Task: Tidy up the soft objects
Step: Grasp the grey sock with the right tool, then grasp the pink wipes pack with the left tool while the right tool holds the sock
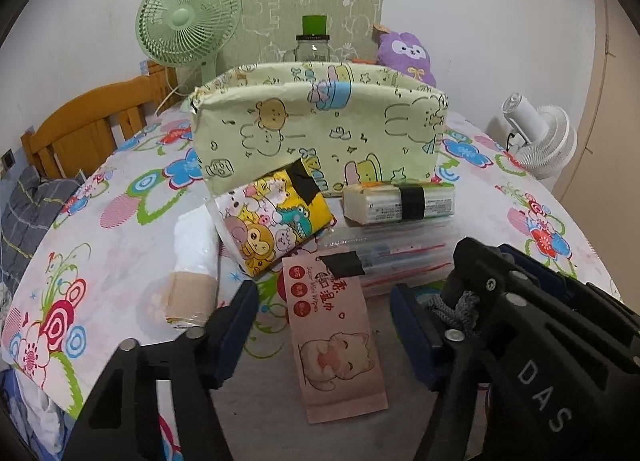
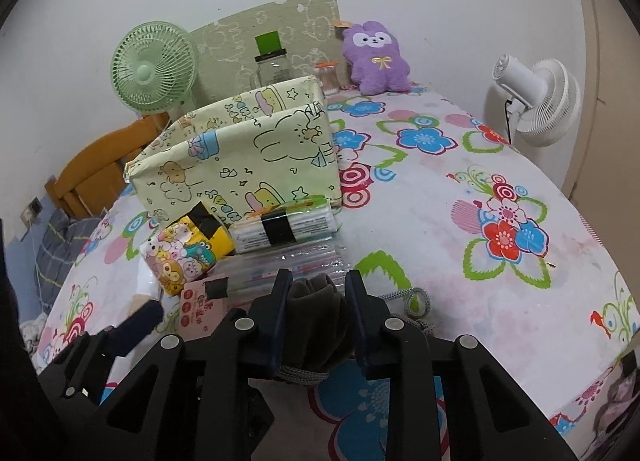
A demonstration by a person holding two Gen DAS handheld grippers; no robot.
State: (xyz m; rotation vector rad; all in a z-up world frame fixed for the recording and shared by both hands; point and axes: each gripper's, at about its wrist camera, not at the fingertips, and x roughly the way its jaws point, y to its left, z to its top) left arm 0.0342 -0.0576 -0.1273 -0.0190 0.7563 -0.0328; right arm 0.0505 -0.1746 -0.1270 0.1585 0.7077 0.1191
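At the far left a green fan (image 1: 188, 19) stands by the wall, with a wooden bed frame (image 1: 86, 121) below it, partly cut off. On the flowered tabletop (image 2: 460, 197), nearer me on the left, lies a white packet (image 1: 198, 237) with a beige band; its print is too faint to read. My left tool (image 1: 320, 321) points down at the tabletop, its jaws standing moderately apart, gripping nothing; between them lies the pink wipes packet (image 1: 332, 337), reading "Super Mini Wipes" beside characters I cannot make out, with a cartoon cat and a black tape tab. Beyond it a yellow cartoon-animal tissue pack (image 1: 276, 221) leans against the pale green fabric basket (image 1: 320, 133), which is printed with rabbits and bears; its inside is hidden from me. Right of the pack a taped tissue bundle (image 1: 400, 203) rests on clear zip bags (image 1: 400, 257); its small print is unreadable. My right tool (image 2: 318, 321) also tilts downward, near the middle of the tabletop, its jaws narrow and clamped on a dark soft cloth bundle (image 2: 316, 317), with a grey cord (image 2: 412, 301) trailing right; "DAS" is moulded on its body. At the far end a jar (image 2: 272, 69) and a purple plush (image 2: 378, 59) stand, and a white fan (image 2: 536, 97) sits far right.
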